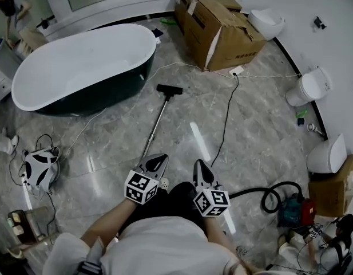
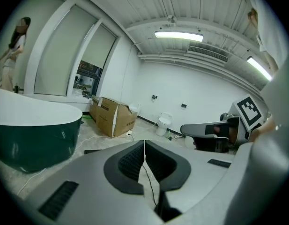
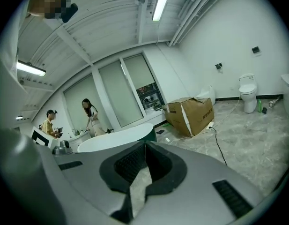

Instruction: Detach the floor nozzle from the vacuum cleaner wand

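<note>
Marble floor point(image 1: 262, 125) lies open around wand point(image 1: 156, 126), between bathtub point(image 1: 79, 65) and box point(image 1: 222, 30).

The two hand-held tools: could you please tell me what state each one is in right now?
Left grey two-jaw tool: closed, holding nothing.
Right grey two-jaw tool: closed, holding nothing.

The wand point(image 1: 155, 125) goes behind the left gripper point(image 1: 159, 159), so its near end is hidden. Far ahead of that gripper, the floor nozzle point(image 1: 169, 89) is too small to show how it joins. The black hose point(image 1: 266, 195) goes behind the right gripper point(image 1: 199, 168).
</note>
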A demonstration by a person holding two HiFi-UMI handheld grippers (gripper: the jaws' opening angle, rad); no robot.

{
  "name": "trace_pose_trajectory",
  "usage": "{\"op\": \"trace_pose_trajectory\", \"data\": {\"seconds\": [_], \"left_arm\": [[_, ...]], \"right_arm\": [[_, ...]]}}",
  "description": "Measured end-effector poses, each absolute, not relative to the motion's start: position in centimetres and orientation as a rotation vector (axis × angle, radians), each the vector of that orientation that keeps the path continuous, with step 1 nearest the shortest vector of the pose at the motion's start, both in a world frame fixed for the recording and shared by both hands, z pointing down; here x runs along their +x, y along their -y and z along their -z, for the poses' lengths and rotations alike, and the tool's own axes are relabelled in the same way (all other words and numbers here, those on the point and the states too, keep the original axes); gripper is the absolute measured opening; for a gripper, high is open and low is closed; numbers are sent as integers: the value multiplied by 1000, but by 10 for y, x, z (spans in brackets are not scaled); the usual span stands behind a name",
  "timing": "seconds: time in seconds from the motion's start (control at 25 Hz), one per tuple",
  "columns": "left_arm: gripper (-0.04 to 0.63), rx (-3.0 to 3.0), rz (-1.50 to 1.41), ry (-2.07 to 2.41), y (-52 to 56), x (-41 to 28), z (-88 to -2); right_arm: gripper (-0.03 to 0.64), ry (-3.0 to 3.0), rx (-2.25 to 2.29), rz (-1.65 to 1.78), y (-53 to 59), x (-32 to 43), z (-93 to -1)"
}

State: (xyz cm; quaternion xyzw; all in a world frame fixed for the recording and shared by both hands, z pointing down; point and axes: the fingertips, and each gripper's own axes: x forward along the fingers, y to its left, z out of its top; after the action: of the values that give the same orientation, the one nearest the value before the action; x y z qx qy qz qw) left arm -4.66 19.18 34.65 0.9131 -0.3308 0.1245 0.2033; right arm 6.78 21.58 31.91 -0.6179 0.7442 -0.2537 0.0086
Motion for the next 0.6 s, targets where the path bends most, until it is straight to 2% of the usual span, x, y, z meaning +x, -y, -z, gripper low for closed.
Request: {"op": "trace_pose_trajectory", "data": {"seconds": [0.6], "left_arm": [[15,2458,-337,996,-156,-50,-355]], "right_arm": [[17,-2387,-1900,877,-169,72,-329]]}}
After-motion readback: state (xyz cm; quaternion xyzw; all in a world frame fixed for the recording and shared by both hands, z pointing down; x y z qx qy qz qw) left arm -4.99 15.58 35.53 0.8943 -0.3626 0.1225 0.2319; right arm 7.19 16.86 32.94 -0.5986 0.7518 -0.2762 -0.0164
